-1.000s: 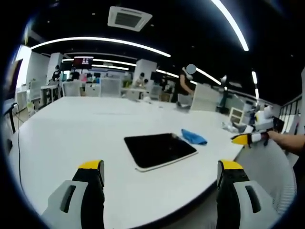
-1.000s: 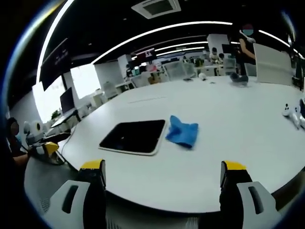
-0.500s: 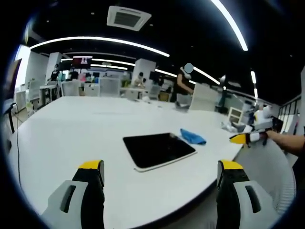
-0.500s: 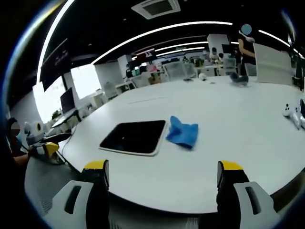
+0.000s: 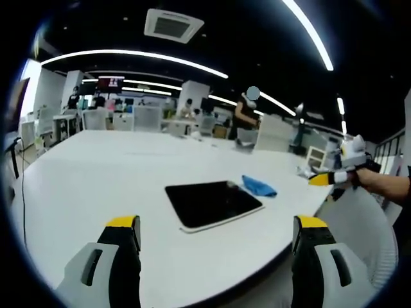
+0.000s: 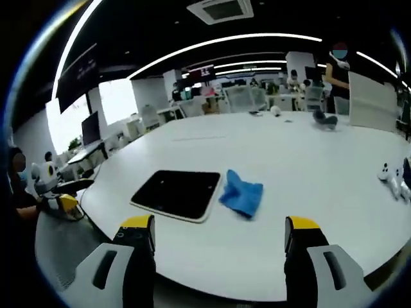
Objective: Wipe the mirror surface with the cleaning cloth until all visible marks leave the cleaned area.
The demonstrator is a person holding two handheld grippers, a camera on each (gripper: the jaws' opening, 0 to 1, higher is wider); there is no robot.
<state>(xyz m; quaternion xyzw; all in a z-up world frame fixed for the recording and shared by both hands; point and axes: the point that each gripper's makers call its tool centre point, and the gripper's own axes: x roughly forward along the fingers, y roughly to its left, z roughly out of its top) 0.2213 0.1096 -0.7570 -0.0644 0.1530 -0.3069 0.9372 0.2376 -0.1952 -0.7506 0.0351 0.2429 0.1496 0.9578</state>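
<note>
- Left gripper view: the left gripper is held above the near edge of a large white table, its two yellow-tipped jaws spread wide with nothing between them.
- Mirror: a flat, dark rectangular panel with a pale frame, lying on the table ahead of the jaws, one corner turned toward the camera.
- Cloth: a crumpled blue cloth on the table at the mirror's far right corner; from this angle contact cannot be judged.
- Right gripper, seen from the left gripper view: a yellow tip projects from a hand at the right edge, off the table's side; its opening cannot be read here.
- Right gripper view: the right gripper is held off the table's near edge, jaws wide apart and empty.
- Mirror and cloth in this view: side by side on the table, the cloth just beside the mirror's right edge, nearly touching it.
- Left gripper, seen from the right gripper view: a yellow-tipped tool at the far left, beyond the table's rim.
- Background: a standing person on the far side of the table, desks and chairs behind, and long light strips on a dark ceiling.
</note>
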